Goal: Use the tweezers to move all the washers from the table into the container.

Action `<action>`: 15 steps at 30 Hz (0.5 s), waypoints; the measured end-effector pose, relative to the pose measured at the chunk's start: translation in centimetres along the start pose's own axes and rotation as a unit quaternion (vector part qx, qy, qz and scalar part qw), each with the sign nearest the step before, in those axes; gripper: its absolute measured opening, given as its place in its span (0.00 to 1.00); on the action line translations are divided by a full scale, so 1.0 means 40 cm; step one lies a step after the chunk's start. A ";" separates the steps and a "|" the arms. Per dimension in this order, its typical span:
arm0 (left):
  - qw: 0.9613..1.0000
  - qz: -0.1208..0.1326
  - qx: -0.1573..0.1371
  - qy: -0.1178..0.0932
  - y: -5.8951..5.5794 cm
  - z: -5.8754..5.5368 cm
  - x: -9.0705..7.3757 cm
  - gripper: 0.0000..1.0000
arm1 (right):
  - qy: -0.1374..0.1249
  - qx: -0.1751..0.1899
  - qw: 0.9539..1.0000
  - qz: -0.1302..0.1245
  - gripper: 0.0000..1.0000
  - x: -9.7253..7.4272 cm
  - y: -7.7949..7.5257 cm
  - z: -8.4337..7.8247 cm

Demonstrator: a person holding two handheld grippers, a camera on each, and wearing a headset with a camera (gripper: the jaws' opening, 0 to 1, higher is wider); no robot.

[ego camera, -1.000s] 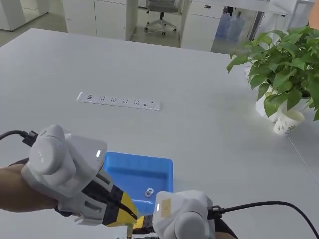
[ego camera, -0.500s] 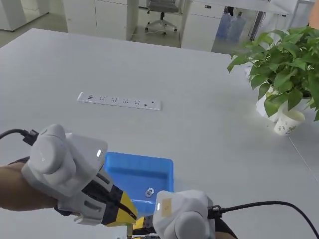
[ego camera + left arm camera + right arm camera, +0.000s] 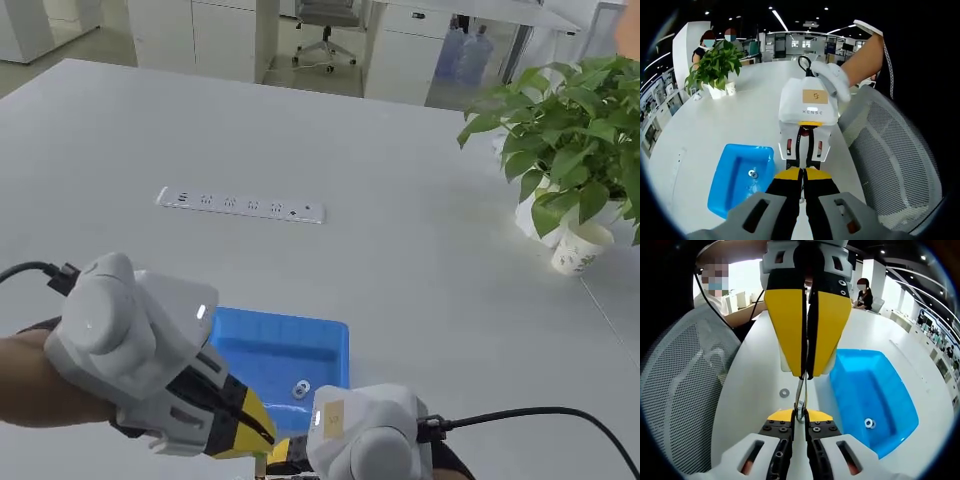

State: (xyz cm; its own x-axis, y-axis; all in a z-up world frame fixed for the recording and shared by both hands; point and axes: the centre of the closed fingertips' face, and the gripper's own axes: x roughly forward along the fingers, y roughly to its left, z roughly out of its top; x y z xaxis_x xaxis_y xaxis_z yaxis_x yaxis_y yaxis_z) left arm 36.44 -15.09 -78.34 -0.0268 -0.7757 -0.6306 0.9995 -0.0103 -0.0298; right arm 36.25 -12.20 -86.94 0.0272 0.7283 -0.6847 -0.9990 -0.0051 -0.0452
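A blue container [image 3: 270, 345] sits on the white table [image 3: 400, 200] with one washer [image 3: 300, 389] lying in it. The two grippers face each other tip to tip at the table's near edge. My left gripper [image 3: 262, 432] has its yellow jaws shut on thin metal tweezers [image 3: 802, 390]. The lower end of the tweezers sits between the jaws of my right gripper [image 3: 799, 415], which are closed on it. A loose washer [image 3: 784, 392] lies on the table just left of the tweezers. To their right is the container [image 3: 860, 385] with its washer [image 3: 870, 423].
A white power strip [image 3: 240, 203] lies further back on the table. A potted plant [image 3: 570, 130] and a paper cup [image 3: 578, 245] stand at the right edge. A mesh chair [image 3: 890, 150] is beside the table's near edge.
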 end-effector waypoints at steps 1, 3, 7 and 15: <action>1.000 0.000 0.000 0.000 0.000 0.000 0.000 0.04 | 0.000 0.000 1.000 0.000 0.09 0.000 0.000 0.001; 1.000 0.001 0.000 0.001 0.000 0.000 -0.001 0.04 | -0.001 0.001 1.000 0.000 0.09 0.001 0.000 0.002; 1.000 0.001 0.001 0.001 0.001 0.001 -0.004 0.04 | -0.002 0.000 1.000 0.000 0.09 0.000 -0.001 0.004; 1.000 0.001 0.000 0.000 0.001 0.008 -0.009 0.04 | -0.002 -0.002 1.000 0.001 0.09 -0.007 -0.001 0.010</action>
State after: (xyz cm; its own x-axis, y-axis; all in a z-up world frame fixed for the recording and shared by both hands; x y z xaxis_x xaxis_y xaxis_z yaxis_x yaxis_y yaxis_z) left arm 36.51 -15.00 -77.87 -0.0252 -0.7761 -0.6300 0.9996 -0.0095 -0.0283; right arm 36.27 -12.13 -86.46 0.0258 0.7308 -0.6821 -0.9988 -0.0088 -0.0473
